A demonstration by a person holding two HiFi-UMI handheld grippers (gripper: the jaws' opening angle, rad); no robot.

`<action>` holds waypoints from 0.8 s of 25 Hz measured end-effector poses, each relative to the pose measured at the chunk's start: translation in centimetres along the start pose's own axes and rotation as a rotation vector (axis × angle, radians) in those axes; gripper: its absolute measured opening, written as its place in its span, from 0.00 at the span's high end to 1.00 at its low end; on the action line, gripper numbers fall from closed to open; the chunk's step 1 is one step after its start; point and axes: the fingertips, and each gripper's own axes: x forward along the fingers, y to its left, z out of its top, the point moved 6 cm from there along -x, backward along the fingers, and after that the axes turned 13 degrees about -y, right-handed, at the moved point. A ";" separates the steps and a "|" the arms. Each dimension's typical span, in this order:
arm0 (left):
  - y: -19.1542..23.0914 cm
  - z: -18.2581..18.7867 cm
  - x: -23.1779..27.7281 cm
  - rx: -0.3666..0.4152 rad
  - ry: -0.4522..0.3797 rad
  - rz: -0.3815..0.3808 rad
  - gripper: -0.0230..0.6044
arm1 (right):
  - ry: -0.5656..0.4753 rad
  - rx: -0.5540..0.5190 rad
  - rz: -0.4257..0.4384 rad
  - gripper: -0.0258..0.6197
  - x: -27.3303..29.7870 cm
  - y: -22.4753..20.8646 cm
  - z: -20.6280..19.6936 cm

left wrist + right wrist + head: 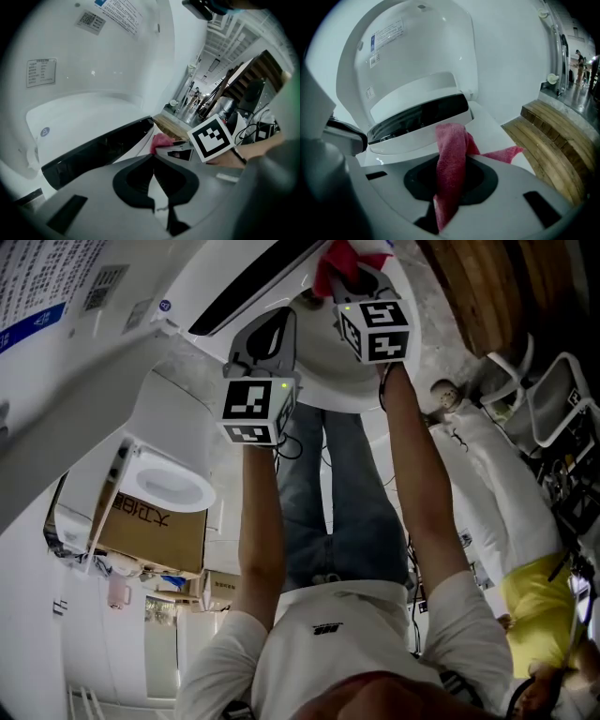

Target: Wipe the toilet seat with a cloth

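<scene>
The cloth (pixel 451 150) is clamped in the fingers of the right gripper (pixel 452 187), at the rear of the toilet seat (pixel 490 124); the fingers of the left gripper (pixel 153 178) are together, empty; the cloth is best pressed flat and drawn slowly along the rim.

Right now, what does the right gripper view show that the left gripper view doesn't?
Only the right gripper view: the right gripper shut on the pink cloth, with the cloth's free end trailing forward past the jaws. Only the left gripper view: the left gripper, jaws together with nothing between them, and the right gripper's marker cube. Both: the raised lid with its labels, the black strip below it, and the cloth, though the left gripper view catches only a corner of it.
</scene>
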 end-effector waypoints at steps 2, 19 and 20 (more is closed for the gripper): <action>0.2 -0.1 -0.3 0.000 -0.003 0.006 0.95 | 0.000 0.002 0.008 0.88 0.1 0.5 -0.1; 1.8 -1.6 -4.3 -0.025 -0.024 0.072 0.95 | 0.032 -0.017 0.093 0.88 0.5 5.6 -1.8; 1.9 -1.7 -4.6 -0.025 -0.025 0.076 0.95 | 0.036 -0.021 0.098 0.88 0.5 6.0 -2.0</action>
